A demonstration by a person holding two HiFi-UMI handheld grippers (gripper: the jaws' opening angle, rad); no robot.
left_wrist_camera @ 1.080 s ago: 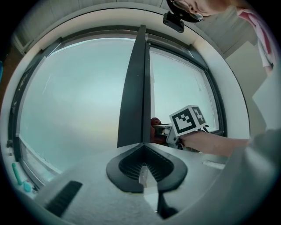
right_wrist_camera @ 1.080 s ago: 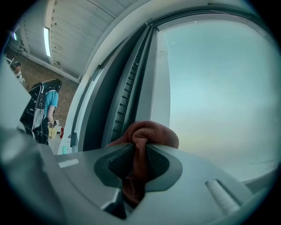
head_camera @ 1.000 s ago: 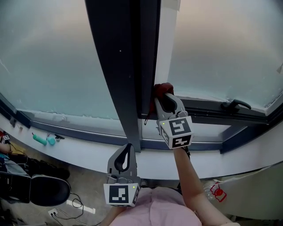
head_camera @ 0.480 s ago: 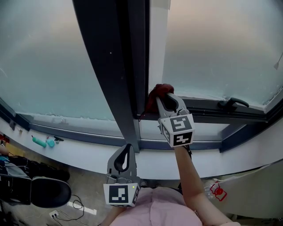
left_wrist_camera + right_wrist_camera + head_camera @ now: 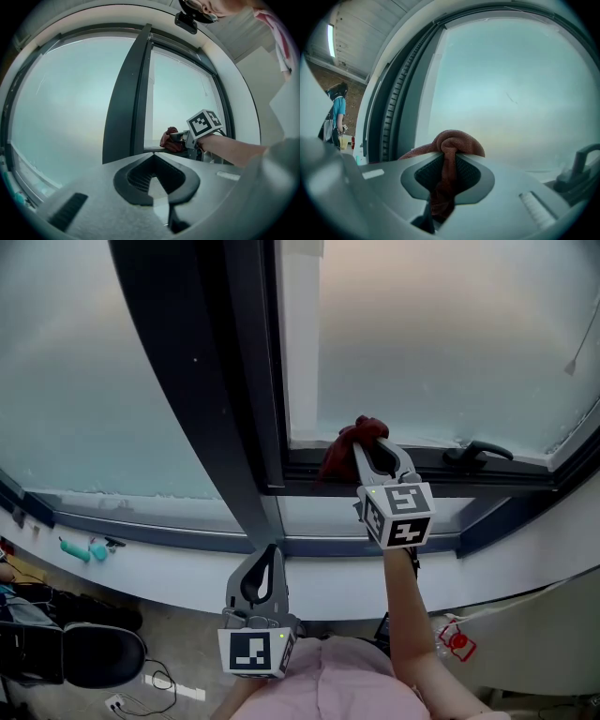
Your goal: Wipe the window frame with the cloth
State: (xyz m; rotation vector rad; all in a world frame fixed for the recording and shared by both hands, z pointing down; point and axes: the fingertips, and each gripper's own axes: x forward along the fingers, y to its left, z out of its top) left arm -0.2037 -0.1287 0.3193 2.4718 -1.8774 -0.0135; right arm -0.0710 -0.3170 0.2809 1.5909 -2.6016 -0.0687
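1. your right gripper (image 5: 376, 450) is clamped on the red cloth (image 5: 343, 452). in the right gripper view the cloth (image 5: 457, 141) is pinched between the jaws, bunching over the top and hanging down below them.
2. in the head view the cloth sits at about 1 o'clock from centre. it presses on the dark lower rail of the window frame (image 5: 441, 471), just beside the corner where the rail meets the upright at the cloth's 9 o'clock.
3. the window handle (image 5: 478, 453) lies on the same rail at 3 o'clock from the cloth, apart from it.
4. your left gripper (image 5: 267, 564) hangs low at 6 o'clock, off the frame. in the left gripper view its jaws (image 5: 154, 180) are together with nothing between them.
5. that view also shows the cloth (image 5: 168, 140) at its 1 o'clock, against the frame.
6. a black chair (image 5: 94, 648) stands on the floor at 8 o'clock.
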